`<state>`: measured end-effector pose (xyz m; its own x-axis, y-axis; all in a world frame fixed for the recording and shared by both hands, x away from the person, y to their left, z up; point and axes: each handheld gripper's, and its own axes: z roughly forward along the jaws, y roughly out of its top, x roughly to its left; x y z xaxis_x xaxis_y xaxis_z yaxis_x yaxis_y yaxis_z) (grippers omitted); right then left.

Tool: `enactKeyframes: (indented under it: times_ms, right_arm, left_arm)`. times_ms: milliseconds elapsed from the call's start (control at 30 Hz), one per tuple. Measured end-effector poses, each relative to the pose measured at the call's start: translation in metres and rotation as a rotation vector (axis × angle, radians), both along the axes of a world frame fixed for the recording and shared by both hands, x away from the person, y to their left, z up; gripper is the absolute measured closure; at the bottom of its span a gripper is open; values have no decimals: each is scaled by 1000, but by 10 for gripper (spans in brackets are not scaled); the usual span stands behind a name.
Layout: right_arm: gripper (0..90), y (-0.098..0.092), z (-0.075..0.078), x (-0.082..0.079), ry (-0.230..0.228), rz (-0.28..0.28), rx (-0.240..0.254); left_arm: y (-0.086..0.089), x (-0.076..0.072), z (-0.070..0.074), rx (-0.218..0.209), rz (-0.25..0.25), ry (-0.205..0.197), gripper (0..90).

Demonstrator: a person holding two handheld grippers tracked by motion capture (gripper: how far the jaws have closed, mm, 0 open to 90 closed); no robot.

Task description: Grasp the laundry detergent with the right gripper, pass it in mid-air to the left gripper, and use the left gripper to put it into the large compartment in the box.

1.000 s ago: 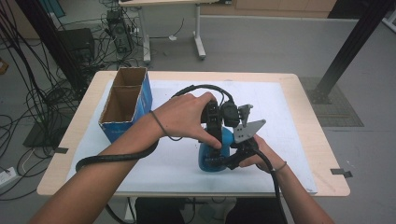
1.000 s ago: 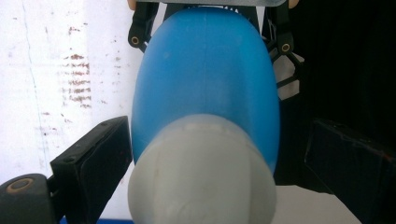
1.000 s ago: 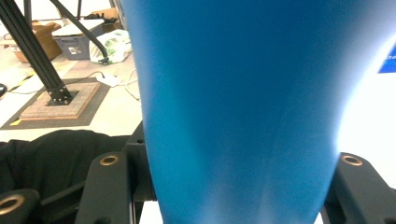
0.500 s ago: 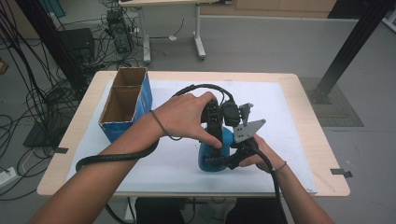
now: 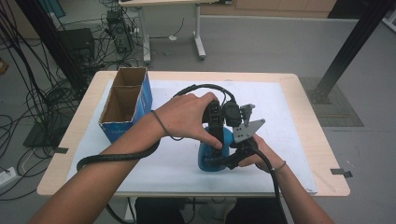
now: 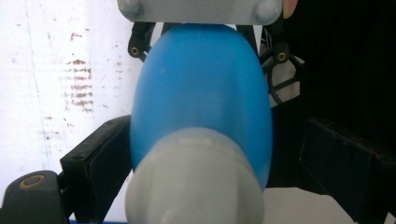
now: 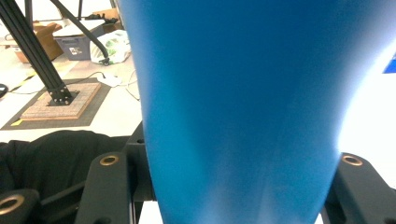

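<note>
A cardboard box (image 5: pixel 123 105) with blue sides stands open at about nine o'clock on the counter (image 5: pixel 308 140), well apart from the work. Near the counter's middle, toward six o'clock, a blue bottle (image 5: pixel 214 154) with a grey cap sits on the white sheet between both tools. The left gripper (image 5: pixel 215 140) comes down on the bottle from twelve o'clock. In the left gripper view its jaws stand on either side of the bottle (image 6: pixel 201 102), the grey cap nearest the camera; they have just been closing, and the one at three o'clock is still apart from the blue body. The right gripper (image 5: pixel 233 156) meets the bottle from four o'clock. In the right gripper view its jaws are pinching the bottle (image 7: pixel 243 116) at both sides.
</note>
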<state>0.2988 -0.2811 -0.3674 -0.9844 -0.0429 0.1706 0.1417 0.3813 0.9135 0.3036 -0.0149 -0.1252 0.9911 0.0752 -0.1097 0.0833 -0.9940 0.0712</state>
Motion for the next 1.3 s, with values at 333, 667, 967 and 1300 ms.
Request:
enactKeyframes:
  times_ms: [333, 667, 967, 1300]
  right_arm:
    - [417, 0, 2, 0, -6, 8, 3]
    - [417, 1, 3, 0, -13, 16, 3]
    - [418, 0, 5, -1, -20, 17, 5]
    - [417, 1, 4, -2, -23, 16, 2]
  left_arm:
    - [-5, 0, -2, 18, -14, -5, 205]
    - [-8, 1, -4, 27, -15, -2, 264]
    - [-7, -1, -2, 22, -19, -15, 368]
    - [-9, -6, -3, 29, -13, -34, 375]
